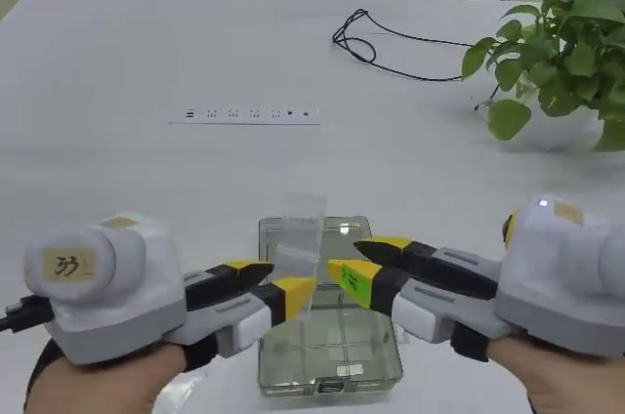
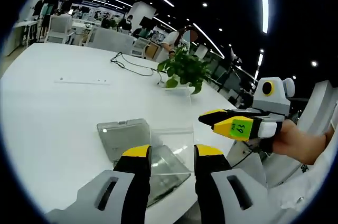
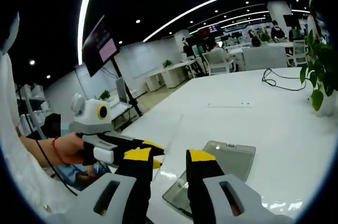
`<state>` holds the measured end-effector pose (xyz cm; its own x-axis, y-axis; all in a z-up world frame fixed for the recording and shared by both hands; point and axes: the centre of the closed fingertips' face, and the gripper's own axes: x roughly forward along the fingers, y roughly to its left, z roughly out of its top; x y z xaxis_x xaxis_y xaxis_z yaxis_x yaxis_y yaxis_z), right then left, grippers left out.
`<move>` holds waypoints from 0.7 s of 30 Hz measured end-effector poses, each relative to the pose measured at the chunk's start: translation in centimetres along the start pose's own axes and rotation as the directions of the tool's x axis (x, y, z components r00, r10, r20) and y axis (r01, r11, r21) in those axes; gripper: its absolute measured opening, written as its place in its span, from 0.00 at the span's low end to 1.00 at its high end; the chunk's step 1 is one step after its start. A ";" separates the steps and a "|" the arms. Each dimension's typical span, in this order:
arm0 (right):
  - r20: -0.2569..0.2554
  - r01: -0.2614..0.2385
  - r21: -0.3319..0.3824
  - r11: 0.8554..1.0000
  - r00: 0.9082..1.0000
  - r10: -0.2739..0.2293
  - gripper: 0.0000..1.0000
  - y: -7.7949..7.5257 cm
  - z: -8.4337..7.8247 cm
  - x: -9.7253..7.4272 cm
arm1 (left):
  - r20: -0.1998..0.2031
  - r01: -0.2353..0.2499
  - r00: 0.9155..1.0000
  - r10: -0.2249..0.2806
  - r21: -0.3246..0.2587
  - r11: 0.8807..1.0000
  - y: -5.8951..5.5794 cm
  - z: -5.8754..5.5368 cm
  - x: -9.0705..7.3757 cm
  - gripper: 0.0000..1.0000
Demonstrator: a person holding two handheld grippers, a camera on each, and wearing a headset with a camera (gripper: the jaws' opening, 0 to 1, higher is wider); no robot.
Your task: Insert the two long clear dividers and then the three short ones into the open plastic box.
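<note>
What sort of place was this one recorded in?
Probably an open-plan office: a big white table with a built-in socket strip and a potted plant, office chairs beyond it, and long strip lights overhead.

Both grippers held level, tips nearly meeting above the surface's near edge.
The left gripper [image 1: 273, 282] clasps a clear divider [image 1: 305, 233] between its jaws; the right gripper [image 1: 356, 260] stands with jaws parted and empty.
</note>
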<state>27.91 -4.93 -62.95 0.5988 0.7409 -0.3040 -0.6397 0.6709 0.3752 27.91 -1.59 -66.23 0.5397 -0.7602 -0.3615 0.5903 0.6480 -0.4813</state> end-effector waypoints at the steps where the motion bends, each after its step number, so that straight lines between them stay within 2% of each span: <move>1: 0.000 0.005 0.002 1.000 1.000 -0.005 0.24 0.0 0.0 0.1 | -0.002 0.003 1.000 -0.003 0.005 1.000 -0.2 0.0 0.1 0.30; 5: -0.007 0.013 0.025 1.000 1.000 -0.013 0.20 0.0 -0.4 0.5 | -0.009 0.017 1.000 -0.017 0.038 0.999 -1.0 -0.1 0.4 0.30; 10: -0.009 0.033 0.046 0.998 0.999 -0.033 0.17 -0.2 -0.7 0.6 | -0.006 0.017 1.000 -0.017 0.051 0.999 -1.1 0.1 0.5 0.30; 21: 0.001 0.040 0.113 0.993 0.999 -0.041 0.08 -0.2 -0.6 0.9 | -0.010 0.023 1.000 -0.023 0.082 0.996 -1.6 0.3 0.6 0.30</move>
<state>28.33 -4.35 -63.81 0.6248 0.7129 -0.3185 -0.5564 0.6927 0.4589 27.50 -3.07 -65.46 0.5203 -0.7751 -0.3584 0.6498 0.6317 -0.4228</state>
